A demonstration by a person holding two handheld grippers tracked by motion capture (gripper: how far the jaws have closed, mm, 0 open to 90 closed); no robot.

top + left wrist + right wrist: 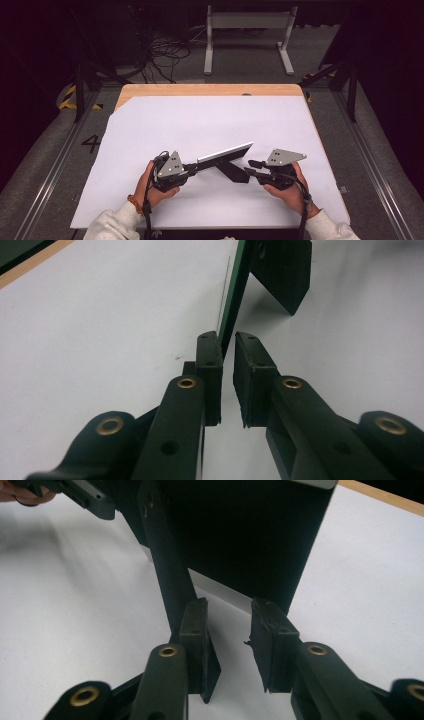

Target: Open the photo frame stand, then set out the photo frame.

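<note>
Jaws of the left gripper pinch the upright panel's near end, its length running up-right; the right gripper's stand spread.

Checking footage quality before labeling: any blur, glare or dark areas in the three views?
High view: white table sheet evenly lit, floor and corners around it very dark. Left gripper view: near arms of the left hand-held gripper soft, the picture frame edge sharper. Right gripper view: the frame's black back nearly featureless, casting a soft shadow on the sheet; no glare.

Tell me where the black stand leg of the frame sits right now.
In the high view, the black stand leg rests on the white sheet, near its front, between the left tongs and right tongs.
</note>
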